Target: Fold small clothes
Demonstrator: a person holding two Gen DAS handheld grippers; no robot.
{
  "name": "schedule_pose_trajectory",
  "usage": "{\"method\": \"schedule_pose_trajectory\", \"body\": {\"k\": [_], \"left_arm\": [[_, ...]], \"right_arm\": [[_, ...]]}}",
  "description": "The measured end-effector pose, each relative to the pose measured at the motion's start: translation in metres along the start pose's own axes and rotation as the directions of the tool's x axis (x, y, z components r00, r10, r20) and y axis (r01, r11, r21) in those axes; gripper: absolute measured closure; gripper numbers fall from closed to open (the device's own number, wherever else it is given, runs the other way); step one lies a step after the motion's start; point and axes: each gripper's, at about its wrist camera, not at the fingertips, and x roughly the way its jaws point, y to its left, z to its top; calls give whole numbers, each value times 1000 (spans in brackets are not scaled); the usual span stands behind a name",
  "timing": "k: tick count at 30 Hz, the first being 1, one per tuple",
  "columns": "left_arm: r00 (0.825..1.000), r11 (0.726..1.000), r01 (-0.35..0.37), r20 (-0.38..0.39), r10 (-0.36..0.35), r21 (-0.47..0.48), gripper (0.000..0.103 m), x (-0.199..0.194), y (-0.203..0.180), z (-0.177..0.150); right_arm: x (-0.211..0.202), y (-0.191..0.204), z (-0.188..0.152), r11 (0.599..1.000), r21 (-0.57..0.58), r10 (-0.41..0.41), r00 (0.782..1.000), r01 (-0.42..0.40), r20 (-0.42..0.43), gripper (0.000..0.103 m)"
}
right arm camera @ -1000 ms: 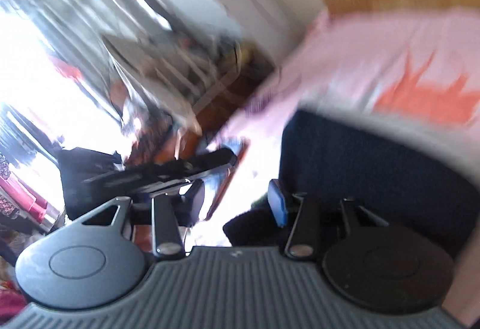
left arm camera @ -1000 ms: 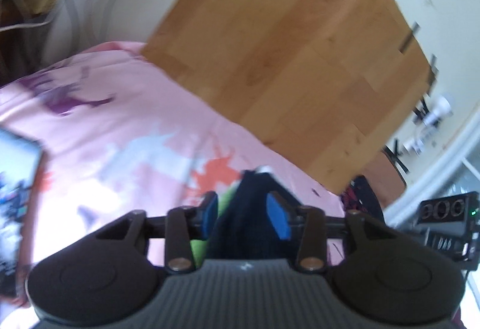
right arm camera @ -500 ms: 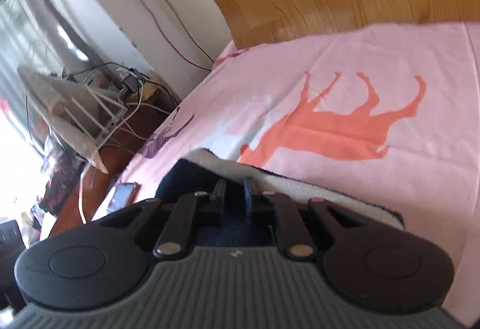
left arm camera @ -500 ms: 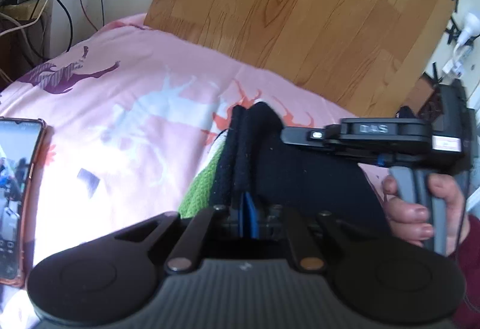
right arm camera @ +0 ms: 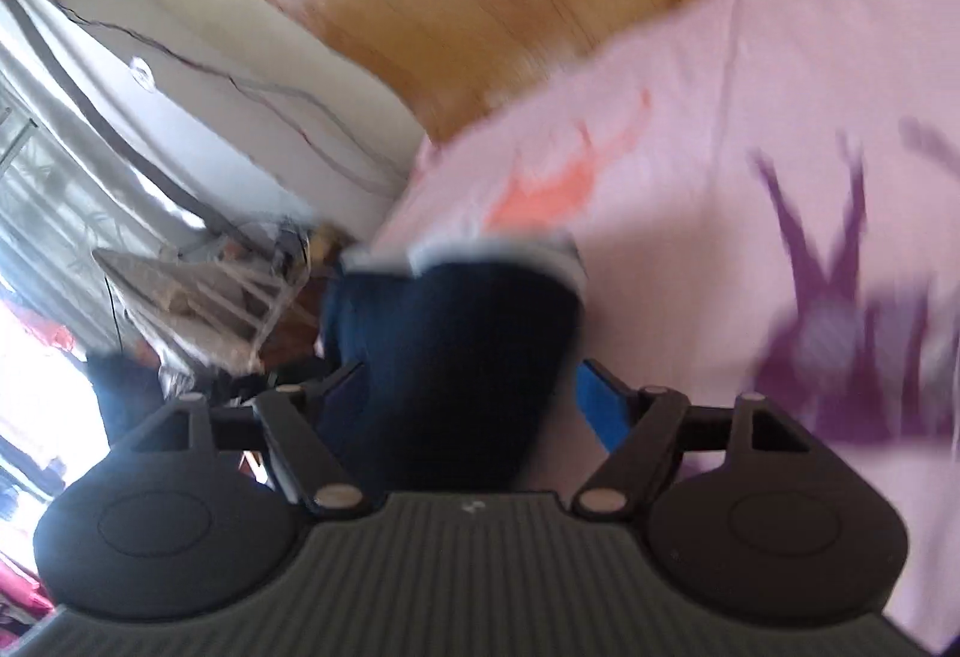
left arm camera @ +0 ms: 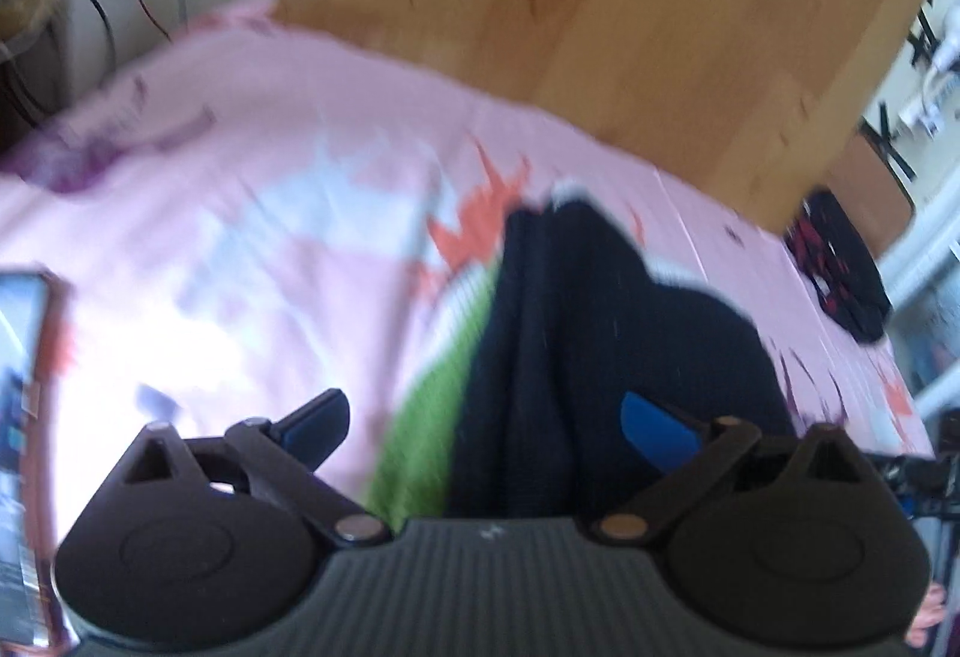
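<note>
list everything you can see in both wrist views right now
garment: 1, navy with pale edge, on the sheet, between both tongs' fingers
green cloth: 1, green, left of and partly under the garment
sheet: 1, pink with animal prints, covers the bed
headboard: 1, wood, behind the bed
phone: 1, orange-edged, left edge of sheet
dark cloth: 1, black and red, far right of sheet
cables: several, dark, on the wall
left tongs: black, blue pads, open
right tongs: black, blue pads, open

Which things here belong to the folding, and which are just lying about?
Job: dark navy garment, green garment beside it, left gripper and right gripper, both open.

Lying about: phone, black and red cloth, pink sheet.
</note>
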Motion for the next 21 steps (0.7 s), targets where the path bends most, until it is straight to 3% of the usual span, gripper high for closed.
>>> {"method": "schedule_pose_trajectory", "body": {"k": [2, 5, 7, 8, 9, 11, 12, 14, 17, 19, 21], "left_arm": [[994, 994, 102, -32, -103, -38, 1, 6, 7, -9], [986, 986, 165, 28, -164, -31, 2, 5, 3, -25], [991, 992, 127, 52, -126, -18, 19, 6, -4, -25], [992, 992, 117, 52, -115, -40, 30, 8, -2, -19], [990, 989, 127, 66, -122, -82, 42, 8, 5, -11], [981, 975, 163, 129, -144, -150, 51, 3, 21, 13], [976, 971, 165, 169, -135, -173, 51, -1, 27, 27], [962, 975, 121, 265, -70, -184, 51, -8, 33, 59], [911, 984, 6, 407, 69, -180, 48, -10, 36, 112], [881, 975, -54, 448, 148, -216, 42, 4, 45, 148], [878, 962, -102, 431, 206, -253, 29, 34, 63, 177]], "right_arm": [[12, 1, -8, 1000, -6, 18, 999, -18, -51, 25], [35, 25, -6, 995, -92, 25, 996, -33, -83, 26], [55, 42, 3, 985, -172, -12, 996, -4, -87, 37], [64, 49, 10, 977, -214, -34, 995, 14, -91, 47], [72, 55, 21, 971, -237, -34, 996, 12, -88, 50], [85, 69, 49, 960, -280, -25, 998, 9, -56, 58], [93, 79, 64, 949, -315, -12, 999, 1, -31, 58], [116, 102, 98, 921, -387, 38, 999, -36, -2, 59], [157, 133, 147, 877, -475, 107, 993, -68, 54, 59], [190, 145, 180, 855, -512, 148, 986, -86, 81, 57], [228, 148, 208, 855, -516, 122, 988, -54, 99, 51]]}}
